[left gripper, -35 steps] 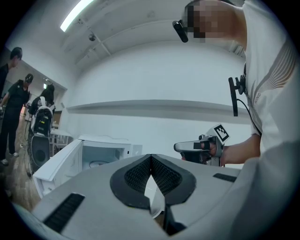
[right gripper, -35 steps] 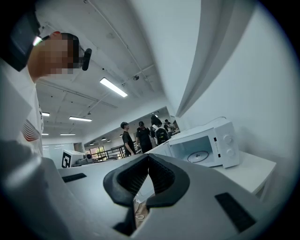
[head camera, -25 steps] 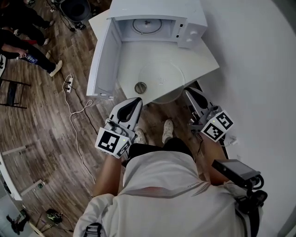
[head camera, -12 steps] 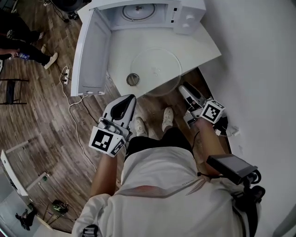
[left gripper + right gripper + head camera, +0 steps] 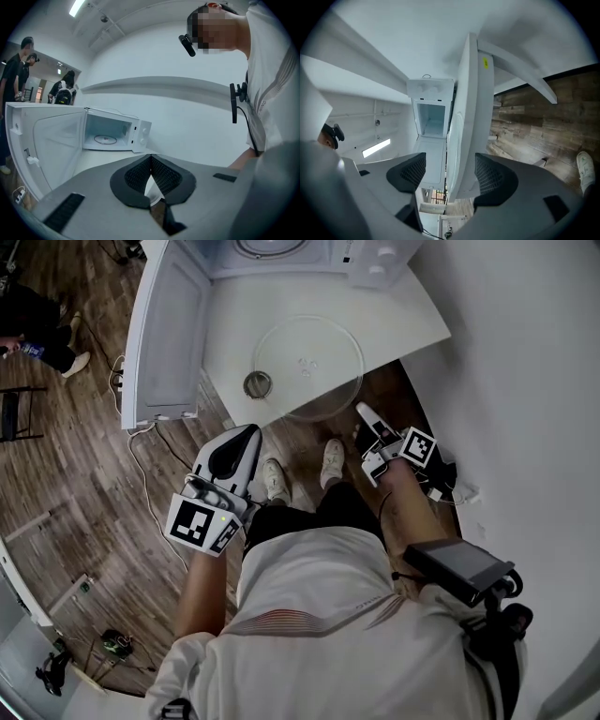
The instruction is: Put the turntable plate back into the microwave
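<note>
The clear glass turntable plate [image 5: 307, 367] lies on the white table [image 5: 412, 324], its near rim hanging over the front edge. The white microwave [image 5: 281, 251] stands behind it with its door [image 5: 164, 329] swung open to the left; a roller ring [image 5: 105, 138] lies on its floor. My right gripper [image 5: 364, 418] is rolled on its side just below the plate's near right rim. Its jaws are opening, and in the right gripper view [image 5: 447, 171] the table's edge [image 5: 471, 108] lines up between them, untouched by the pads. My left gripper [image 5: 249, 434] hangs shut below the table's front edge.
A small round grey piece [image 5: 257, 384] sits on the table left of the plate. A white wall [image 5: 525, 381] closes the right side. A cable [image 5: 141, 474] trails over the wood floor at left. People [image 5: 18, 70] stand beyond the open door.
My right gripper has dropped from beside the table to below its front edge, rolled onto its side and opened. The left gripper has sunk a little.
</note>
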`<state>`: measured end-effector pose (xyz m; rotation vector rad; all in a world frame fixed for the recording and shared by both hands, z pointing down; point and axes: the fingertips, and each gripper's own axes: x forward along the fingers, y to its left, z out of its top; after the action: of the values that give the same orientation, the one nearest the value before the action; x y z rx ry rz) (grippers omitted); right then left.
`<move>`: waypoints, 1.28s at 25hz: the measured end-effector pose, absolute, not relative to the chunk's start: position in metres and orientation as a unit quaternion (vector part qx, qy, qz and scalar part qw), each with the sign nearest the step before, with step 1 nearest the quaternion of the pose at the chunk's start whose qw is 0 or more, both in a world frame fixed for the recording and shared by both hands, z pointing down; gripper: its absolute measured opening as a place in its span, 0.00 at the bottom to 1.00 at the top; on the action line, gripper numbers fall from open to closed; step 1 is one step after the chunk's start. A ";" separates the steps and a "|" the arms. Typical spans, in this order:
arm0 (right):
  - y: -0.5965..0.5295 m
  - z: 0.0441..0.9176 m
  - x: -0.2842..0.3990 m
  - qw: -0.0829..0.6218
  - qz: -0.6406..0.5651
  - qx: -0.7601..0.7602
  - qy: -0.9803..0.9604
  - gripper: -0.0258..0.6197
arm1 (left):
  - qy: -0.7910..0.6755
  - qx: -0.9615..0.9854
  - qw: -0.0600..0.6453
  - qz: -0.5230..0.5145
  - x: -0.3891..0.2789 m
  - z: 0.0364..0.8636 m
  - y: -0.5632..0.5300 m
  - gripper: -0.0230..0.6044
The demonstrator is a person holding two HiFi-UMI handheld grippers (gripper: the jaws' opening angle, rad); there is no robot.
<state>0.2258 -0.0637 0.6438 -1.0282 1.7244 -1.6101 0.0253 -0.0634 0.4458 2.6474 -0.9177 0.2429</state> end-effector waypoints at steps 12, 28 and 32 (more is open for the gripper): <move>-0.090 0.679 0.161 0.249 -0.645 -0.308 0.653 0.51 | -0.341 0.918 0.181 0.089 0.000 0.466 -0.068 0.05; -0.095 0.677 0.148 0.256 -0.680 -0.292 0.622 0.22 | -0.347 0.914 0.192 0.087 -0.003 0.465 -0.071 0.05; -0.095 0.679 0.150 0.266 -0.685 -0.295 0.611 0.20 | -0.347 0.913 0.196 0.087 -0.003 0.466 -0.072 0.05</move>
<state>0.1499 -0.0950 0.6794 -0.7979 1.6491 -1.8494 -0.0030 -0.0718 0.4663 2.5569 -0.9720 0.2435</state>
